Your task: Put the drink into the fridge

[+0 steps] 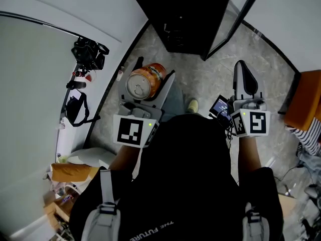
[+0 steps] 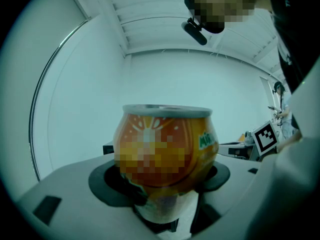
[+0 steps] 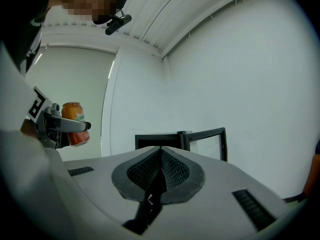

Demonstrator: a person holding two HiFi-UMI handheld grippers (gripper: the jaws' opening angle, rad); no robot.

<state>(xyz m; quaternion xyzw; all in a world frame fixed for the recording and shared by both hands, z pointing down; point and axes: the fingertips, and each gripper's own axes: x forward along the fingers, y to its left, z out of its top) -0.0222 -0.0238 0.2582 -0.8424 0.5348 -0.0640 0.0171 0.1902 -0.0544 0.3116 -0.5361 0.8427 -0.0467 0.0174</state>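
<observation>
An orange drink can [image 1: 144, 80] with a silver top is clamped upright in my left gripper [image 1: 145, 87], held out in front of the person's chest. In the left gripper view the can [image 2: 165, 159] fills the gap between both pads. My right gripper [image 1: 245, 79] is held up at the right with its jaws closed together and nothing in them; its ribbed pads [image 3: 172, 170] meet at a seam. A small black fridge [image 1: 193, 14] stands ahead on the floor with its glass door [image 1: 235, 16] swung open. The right gripper view also shows the fridge [image 3: 165, 139] and the can [image 3: 75, 123].
A white wall [image 1: 45, 84] curves along the left, with a camera on a tripod [image 1: 88, 54] beside it. An orange chair [image 1: 306, 99] and a seated person's striped sleeve [image 1: 308, 137] are at the right. The floor [image 1: 210, 74] before the fridge is grey stone tile.
</observation>
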